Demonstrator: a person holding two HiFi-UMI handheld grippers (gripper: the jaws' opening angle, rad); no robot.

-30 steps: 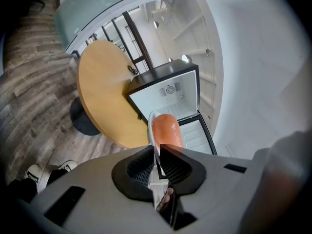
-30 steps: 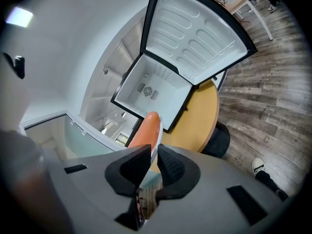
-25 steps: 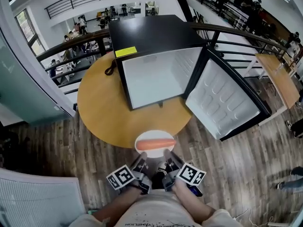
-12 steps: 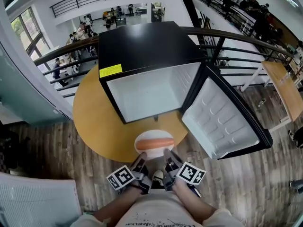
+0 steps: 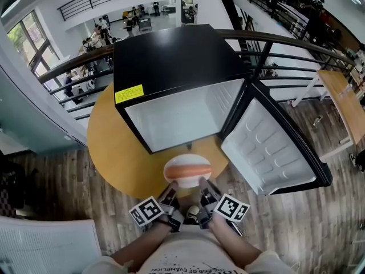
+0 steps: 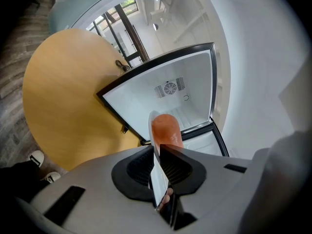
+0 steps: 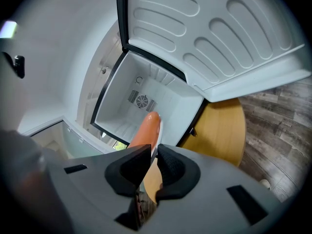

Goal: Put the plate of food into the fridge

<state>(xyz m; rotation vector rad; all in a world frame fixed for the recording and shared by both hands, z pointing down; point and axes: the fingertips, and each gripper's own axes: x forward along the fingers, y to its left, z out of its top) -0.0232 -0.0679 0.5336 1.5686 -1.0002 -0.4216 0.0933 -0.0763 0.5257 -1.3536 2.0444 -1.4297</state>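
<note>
A white plate (image 5: 186, 178) carries a long orange sausage (image 5: 187, 169) and hangs over the near edge of the round table. My left gripper (image 5: 170, 193) is shut on the plate's near left rim, my right gripper (image 5: 203, 192) is shut on its near right rim. In the left gripper view the plate (image 6: 157, 179) stands edge-on between the jaws, with the sausage (image 6: 166, 130) beyond. In the right gripper view the sausage (image 7: 145, 130) points at the open fridge (image 7: 146, 101). The black fridge (image 5: 171, 104) stands just beyond the plate with its white, empty inside facing me.
The fridge door (image 5: 272, 147) is swung wide open to the right. The fridge sits on a round wooden table (image 5: 108, 141). Behind it runs a black railing (image 5: 291, 41), with a wooden desk (image 5: 345, 99) at far right. The floor is dark wood planks (image 5: 51, 193).
Both grippers have carried the plate forward toward the fridge. The fridge opening is now larger and closer in view, and the plate's far rim is nearer to it.
</note>
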